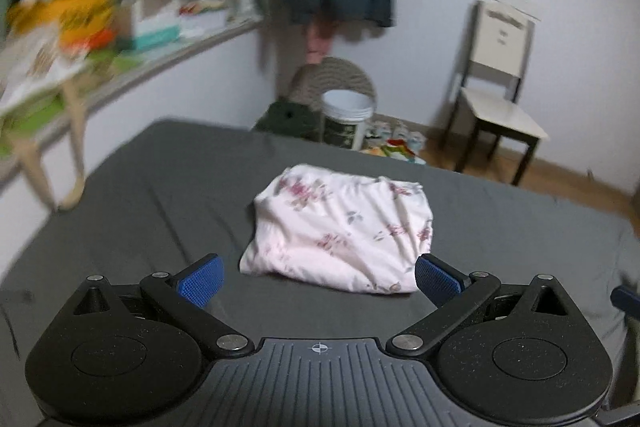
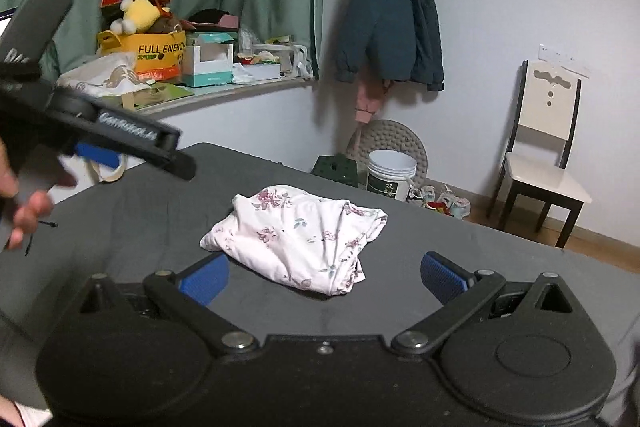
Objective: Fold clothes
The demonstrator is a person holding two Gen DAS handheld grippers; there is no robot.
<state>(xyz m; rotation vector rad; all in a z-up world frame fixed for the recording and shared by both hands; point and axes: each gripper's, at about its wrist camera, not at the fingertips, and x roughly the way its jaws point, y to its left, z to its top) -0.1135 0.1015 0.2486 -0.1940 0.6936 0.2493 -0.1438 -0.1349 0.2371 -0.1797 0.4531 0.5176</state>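
Observation:
A white garment with pink flowers [image 1: 340, 231] lies folded into a compact bundle in the middle of the dark grey bed sheet [image 1: 132, 211]. My left gripper [image 1: 318, 279] hovers just in front of its near edge, open, with nothing between the blue pads. In the right wrist view the same garment [image 2: 298, 237] lies ahead, and my right gripper [image 2: 324, 277] is open and empty near its front corner. The left gripper [image 2: 100, 147] also shows at the far left of that view, raised above the sheet and held by a hand [image 2: 24, 211].
A window ledge [image 2: 224, 89] with boxes, a plush toy and bags runs along the left under green curtains. Beyond the bed stand a white bucket [image 2: 390, 173], a small stool, shoes on the floor and a chair [image 2: 544, 155]. A dark jacket [image 2: 392, 23] hangs on the wall.

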